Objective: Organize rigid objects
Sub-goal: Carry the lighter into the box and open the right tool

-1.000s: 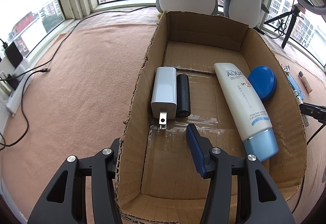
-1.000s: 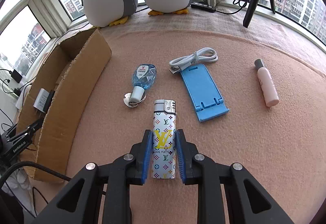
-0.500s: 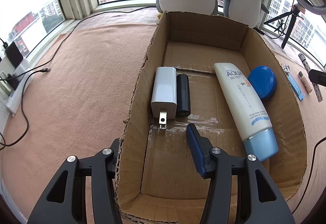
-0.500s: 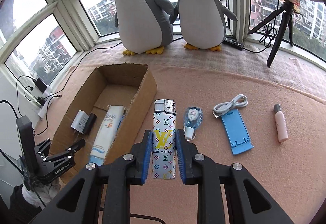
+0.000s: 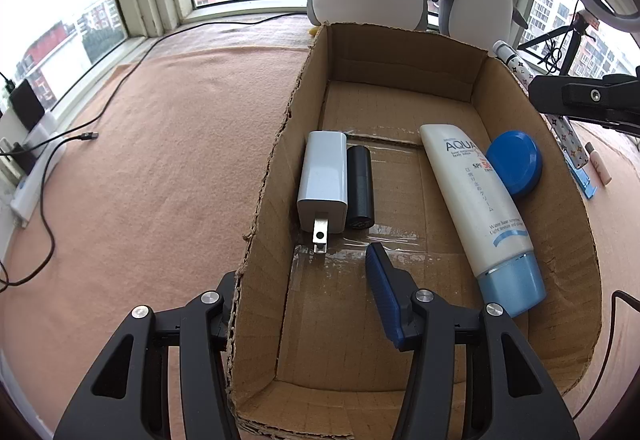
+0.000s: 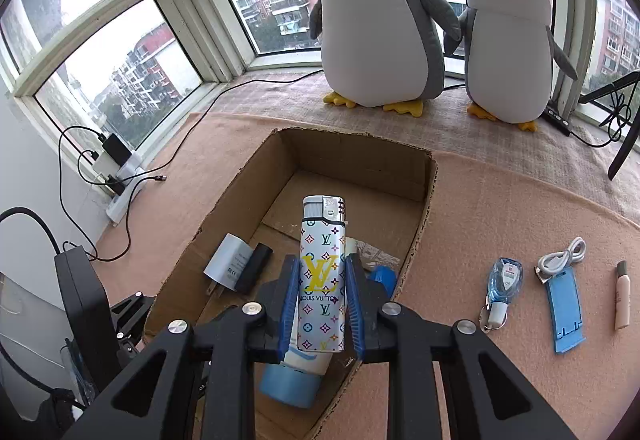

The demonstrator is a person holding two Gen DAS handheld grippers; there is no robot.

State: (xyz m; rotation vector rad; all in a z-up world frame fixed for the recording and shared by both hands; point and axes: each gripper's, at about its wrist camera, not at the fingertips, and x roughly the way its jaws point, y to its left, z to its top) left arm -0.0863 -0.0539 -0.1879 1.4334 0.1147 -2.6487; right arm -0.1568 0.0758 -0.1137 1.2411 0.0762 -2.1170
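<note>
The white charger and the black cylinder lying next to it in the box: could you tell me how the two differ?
The white charger is a flat-sided block, while the black cylinder is round and narrower. The charger has a metal prong sticking out of its near end; the cylinder's near end is plain. They share a pose: both lie flat, side by side and parallel, on the cardboard box floor near its left wall.

sunscreen tube (image 6: 304, 368) mostly behind lighter (image 6: 322, 272) (label hidden), blue lid (image 6: 383, 276) half-covered

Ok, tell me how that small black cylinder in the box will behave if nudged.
The black cylinder lies on its side, so it would probably roll sideways. The white charger right beside it likely blocks that side. It looks rigid and light.
</note>
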